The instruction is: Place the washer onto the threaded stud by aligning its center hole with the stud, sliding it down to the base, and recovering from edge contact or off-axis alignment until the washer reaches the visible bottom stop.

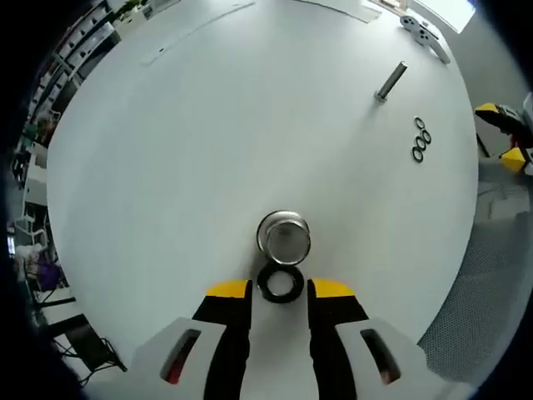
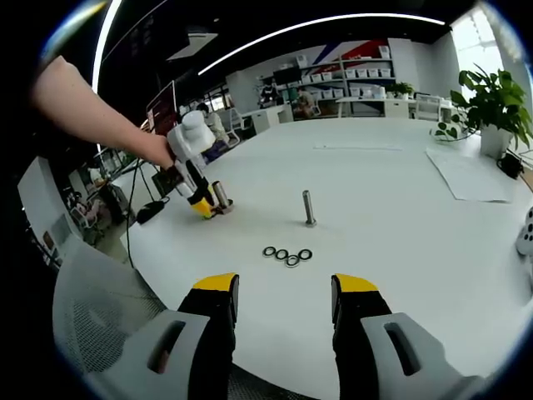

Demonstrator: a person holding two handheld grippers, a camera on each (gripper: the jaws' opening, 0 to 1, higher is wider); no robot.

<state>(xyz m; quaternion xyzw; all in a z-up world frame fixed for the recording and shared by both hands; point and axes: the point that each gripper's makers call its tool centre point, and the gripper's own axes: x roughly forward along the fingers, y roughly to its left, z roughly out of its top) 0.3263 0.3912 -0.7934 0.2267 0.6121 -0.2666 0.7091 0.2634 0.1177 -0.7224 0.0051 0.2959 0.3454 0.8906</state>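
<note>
washer [image 1: 281, 283]: black ring flat on table [image 1: 166, 167], between the left gripper [image 1: 280, 290] tips, just before a steel cylinder [image 1: 284, 235].
left gripper: jaws apart, not yet gripping.
right gripper [image 2: 285, 285]: jaws apart, empty, near spare washers [image 2: 287, 254].
stud [image 2: 309, 208]: upright, well apart from the ring.
advice: grip by rim, keep level, centre hole over stud.

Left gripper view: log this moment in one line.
left gripper: jaws flank black ring, grip unclear | right gripper: open, empty | four washers: loose on table | stud: upright
</note>
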